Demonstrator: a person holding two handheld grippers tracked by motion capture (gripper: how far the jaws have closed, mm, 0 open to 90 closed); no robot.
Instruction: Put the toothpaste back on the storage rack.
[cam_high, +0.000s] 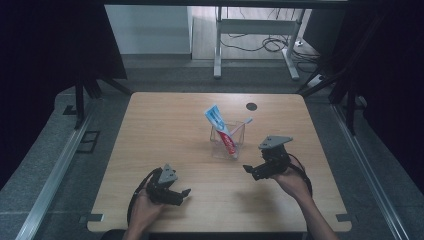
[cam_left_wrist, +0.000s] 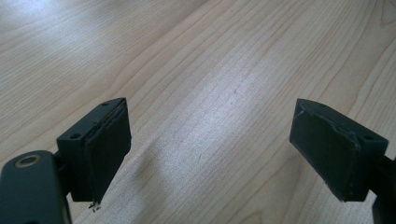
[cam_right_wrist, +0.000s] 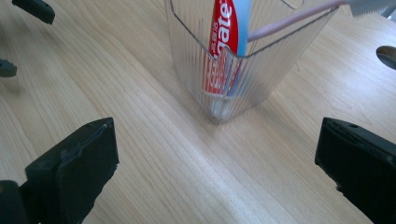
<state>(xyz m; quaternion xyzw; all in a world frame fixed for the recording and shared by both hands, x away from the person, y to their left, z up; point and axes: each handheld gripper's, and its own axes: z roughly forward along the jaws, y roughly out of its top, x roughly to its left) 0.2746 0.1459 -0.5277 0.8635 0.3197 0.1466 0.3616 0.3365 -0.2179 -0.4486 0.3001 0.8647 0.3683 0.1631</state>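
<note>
Standing near the middle of the wooden table, a clear ribbed cup holds a red and blue toothpaste tube and a pink toothbrush. Both items lean inside the cup, and the tube's blue end rises above the rim. The toothbrush head projects past the rim on the far right side.

Right gripper: held above the table, just beside the cup on its near right side, apart from it. Its jaws are spread wide with nothing between them. In the right gripper view the cup stands ahead of the jaws, with bare table between; the tube and the toothbrush handle show through the wall and above the rim.

Left gripper: held low over the near left part of the table, well apart from the cup. Its jaws are also spread wide and hold nothing; the left gripper view shows bare wood grain between them.

A round dark grommet sits in the table near its far edge, behind the cup.
</note>
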